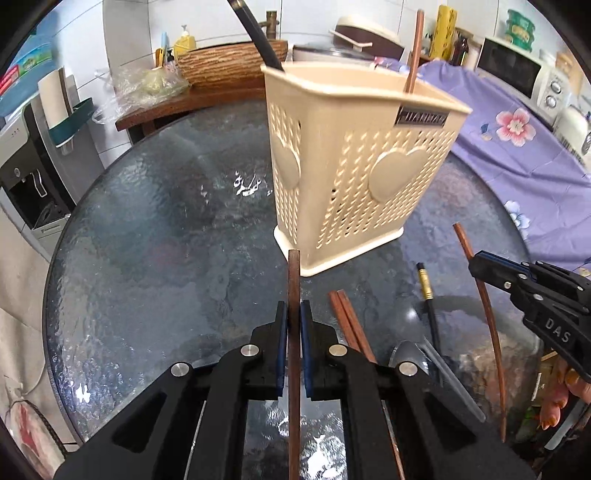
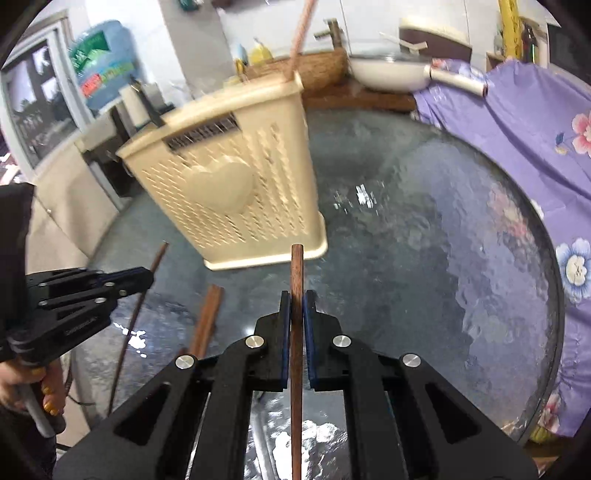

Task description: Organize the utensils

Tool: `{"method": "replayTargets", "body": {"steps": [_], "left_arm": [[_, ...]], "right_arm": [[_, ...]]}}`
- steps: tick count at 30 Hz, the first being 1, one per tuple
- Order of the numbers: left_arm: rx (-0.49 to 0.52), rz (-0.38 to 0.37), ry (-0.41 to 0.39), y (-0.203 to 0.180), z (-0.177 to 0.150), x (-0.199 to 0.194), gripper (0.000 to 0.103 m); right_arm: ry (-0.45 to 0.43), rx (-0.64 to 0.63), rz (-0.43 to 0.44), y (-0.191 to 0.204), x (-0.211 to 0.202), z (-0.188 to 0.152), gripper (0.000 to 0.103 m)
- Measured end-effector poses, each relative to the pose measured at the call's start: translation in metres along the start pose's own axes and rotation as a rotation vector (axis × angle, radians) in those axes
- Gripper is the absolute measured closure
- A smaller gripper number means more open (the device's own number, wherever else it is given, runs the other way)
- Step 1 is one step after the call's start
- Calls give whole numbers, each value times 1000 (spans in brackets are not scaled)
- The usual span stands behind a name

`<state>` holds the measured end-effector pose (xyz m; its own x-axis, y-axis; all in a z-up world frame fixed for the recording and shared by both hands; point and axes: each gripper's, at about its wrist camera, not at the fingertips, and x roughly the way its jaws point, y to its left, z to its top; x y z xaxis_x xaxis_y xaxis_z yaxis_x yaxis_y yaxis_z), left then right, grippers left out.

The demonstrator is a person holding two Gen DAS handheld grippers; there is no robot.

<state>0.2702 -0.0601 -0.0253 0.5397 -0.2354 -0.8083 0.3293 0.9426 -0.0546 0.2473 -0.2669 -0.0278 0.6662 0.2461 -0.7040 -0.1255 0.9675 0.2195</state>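
Observation:
A beige perforated utensil holder (image 1: 354,158) stands on the round glass table (image 1: 155,229); it also shows in the right wrist view (image 2: 236,184). A black handle (image 1: 255,33) and a brown chopstick (image 1: 413,51) stand in it. My left gripper (image 1: 294,314) is shut on a brown chopstick (image 1: 293,280) just in front of the holder. My right gripper (image 2: 296,306) is shut on another brown chopstick (image 2: 297,273) near the holder's base. Two chopsticks (image 1: 351,325), a black-and-gold utensil (image 1: 428,306) and a spoon (image 1: 410,354) lie on the glass.
A purple flowered cloth (image 1: 517,147) covers a surface to the right, with a microwave (image 1: 517,77) behind. A wooden counter (image 1: 221,66) with bottles and a pot stands behind the table. A water dispenser (image 1: 29,173) is at the left.

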Motion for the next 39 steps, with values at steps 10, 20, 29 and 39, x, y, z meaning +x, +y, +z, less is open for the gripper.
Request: {"method": "replayTargets", "body": {"steps": [10,20,29,39], "left_arm": [[2,-58,-120,-4,2,-56,96],[34,-86,-231,-9,0,-104,96],[45,-105,-270,-9,-3,-123,96],[53,-114,-307,-11,-1,-136,96]], "right_arm": [[-161,-59,108,18,-69,9,95],[-238,-109,139,33,-115,14,95],[-256,-144,137,37,-129,16,95],[-279,-173,139,41,-139,20,95]]}}
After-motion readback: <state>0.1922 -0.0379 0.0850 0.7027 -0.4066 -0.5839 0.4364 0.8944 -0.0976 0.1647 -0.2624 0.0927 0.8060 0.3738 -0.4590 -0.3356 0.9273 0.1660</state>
